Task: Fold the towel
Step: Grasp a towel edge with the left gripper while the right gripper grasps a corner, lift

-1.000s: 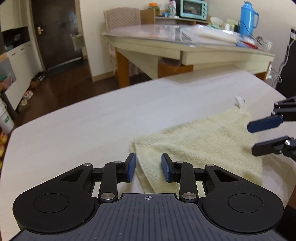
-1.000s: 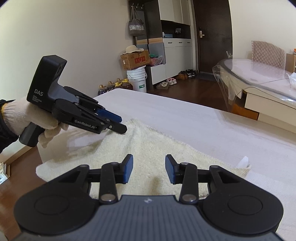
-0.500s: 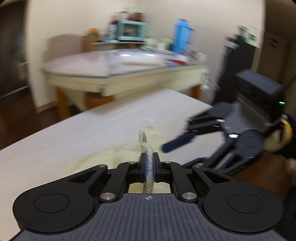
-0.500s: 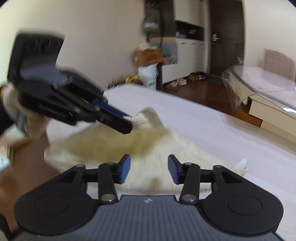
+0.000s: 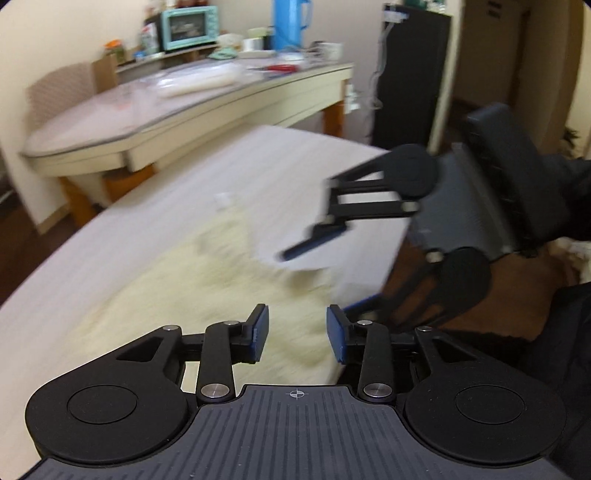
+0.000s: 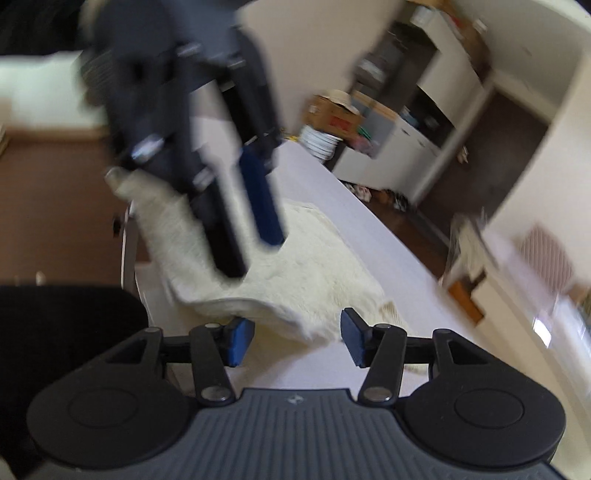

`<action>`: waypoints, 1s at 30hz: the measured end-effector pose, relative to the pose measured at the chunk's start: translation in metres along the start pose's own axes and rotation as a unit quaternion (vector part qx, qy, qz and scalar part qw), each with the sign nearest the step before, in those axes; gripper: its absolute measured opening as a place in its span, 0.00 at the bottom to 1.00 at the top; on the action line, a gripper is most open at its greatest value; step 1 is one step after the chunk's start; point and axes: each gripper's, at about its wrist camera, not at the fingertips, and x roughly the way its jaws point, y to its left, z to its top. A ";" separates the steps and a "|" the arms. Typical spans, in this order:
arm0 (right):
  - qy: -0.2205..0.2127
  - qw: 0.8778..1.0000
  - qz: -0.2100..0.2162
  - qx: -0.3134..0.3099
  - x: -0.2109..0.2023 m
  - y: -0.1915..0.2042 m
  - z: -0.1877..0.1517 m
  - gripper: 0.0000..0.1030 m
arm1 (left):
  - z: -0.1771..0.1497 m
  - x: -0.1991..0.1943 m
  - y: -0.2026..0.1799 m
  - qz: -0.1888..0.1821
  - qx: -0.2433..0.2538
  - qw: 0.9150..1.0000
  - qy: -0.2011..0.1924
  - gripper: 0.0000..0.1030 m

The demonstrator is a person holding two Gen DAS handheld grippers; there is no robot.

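A pale yellow towel point(image 5: 207, 288) lies rumpled on the white table point(image 5: 266, 173); it also shows in the right wrist view point(image 6: 306, 266), with one corner hanging off the table edge. My left gripper point(image 5: 297, 338) is open and empty just above the towel's near part. My right gripper point(image 6: 295, 338) is open and empty over the towel's near edge. The right gripper shows in the left wrist view point(image 5: 325, 273) to the right, and the left gripper shows in the right wrist view point(image 6: 255, 240) above the towel. Both views are blurred by motion.
A second table point(image 5: 192, 96) with a blue flask point(image 5: 290, 22), a teal oven point(image 5: 188, 26) and clutter stands beyond. White cabinets point(image 6: 406, 147), a cardboard box point(image 6: 332, 110) and a bucket point(image 6: 317, 144) stand by the far wall. The brown floor point(image 6: 55, 199) lies beside the table edge.
My left gripper had shut on a towel fold half a second ago and has now opened and let it go. Both grippers have swung quickly, and the towel now lies more bunched.
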 end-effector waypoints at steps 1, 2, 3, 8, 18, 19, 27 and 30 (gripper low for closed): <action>-0.001 1.000 -0.003 -0.012 -0.001 0.004 0.000 0.52 | -0.005 -0.005 0.005 0.014 -0.005 1.000 0.004 0.37; -0.001 1.000 -0.005 -0.025 -0.003 0.008 -0.001 0.51 | -0.009 -0.008 0.008 0.025 -0.005 1.000 0.008 0.37; 0.000 0.999 -0.005 -0.036 -0.004 0.013 -0.001 0.48 | -0.015 -0.013 0.012 0.042 -0.005 0.999 0.015 0.37; 0.012 0.996 -0.015 -0.092 -0.001 0.032 -0.005 0.36 | -0.043 -0.032 0.020 0.085 0.003 0.995 0.050 0.37; 0.029 0.998 0.004 -0.053 -0.012 0.025 0.002 0.08 | -0.093 -0.067 -0.019 0.111 0.075 0.990 0.035 0.36; 0.031 0.999 0.004 -0.041 -0.016 0.023 0.004 0.08 | -0.096 -0.066 -0.024 0.111 0.085 0.990 0.034 0.36; 0.063 0.998 0.004 0.000 -0.040 0.020 0.015 0.08 | -0.126 -0.041 -0.074 0.139 0.201 0.969 0.026 0.38; 0.067 0.998 0.006 0.013 -0.046 0.020 0.019 0.08 | -0.137 -0.027 -0.085 0.164 0.246 0.955 0.027 0.38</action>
